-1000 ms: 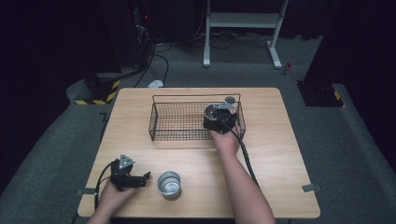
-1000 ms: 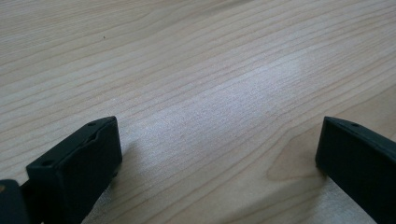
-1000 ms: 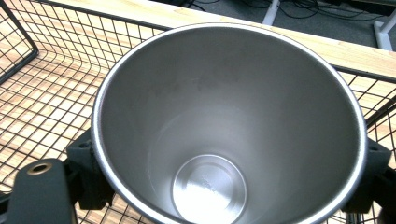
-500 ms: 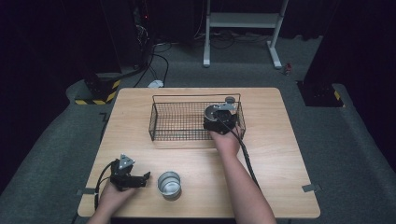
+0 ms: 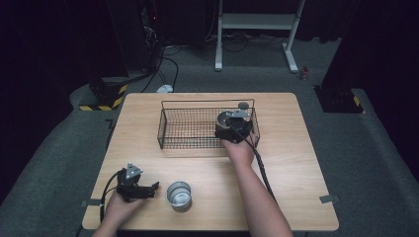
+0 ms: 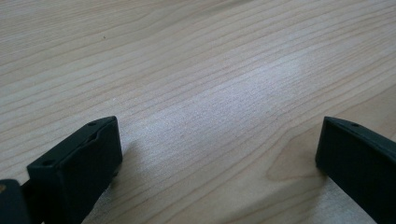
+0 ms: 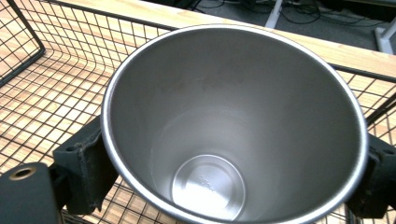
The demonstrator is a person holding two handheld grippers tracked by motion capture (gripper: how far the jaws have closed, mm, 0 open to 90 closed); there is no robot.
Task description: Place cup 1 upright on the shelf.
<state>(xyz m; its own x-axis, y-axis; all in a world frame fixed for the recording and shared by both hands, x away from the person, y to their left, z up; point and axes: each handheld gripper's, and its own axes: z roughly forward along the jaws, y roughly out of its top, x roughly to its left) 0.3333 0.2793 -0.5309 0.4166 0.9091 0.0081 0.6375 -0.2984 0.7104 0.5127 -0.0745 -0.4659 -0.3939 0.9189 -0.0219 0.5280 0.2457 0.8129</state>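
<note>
Pinching a steel cup [image 7: 233, 126] by its walls inside the wire basket [image 5: 197, 129], frame centre, the right gripper [image 5: 232, 124] risks slipping on smooth, rigid metal; left gripper [image 5: 136, 186] spread empty.

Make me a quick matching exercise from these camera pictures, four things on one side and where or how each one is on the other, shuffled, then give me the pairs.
Things:
1. wire basket
2. loose steel cup
3. left gripper
4. right gripper

Places or states:
A. open, low over bare wood
B. shut on a steel cup, over the basket's mesh floor
C. upright on the table's near side, beside the left gripper
D. on the table's far half

Pairs: 1-D, 2-C, 3-A, 4-B
</note>
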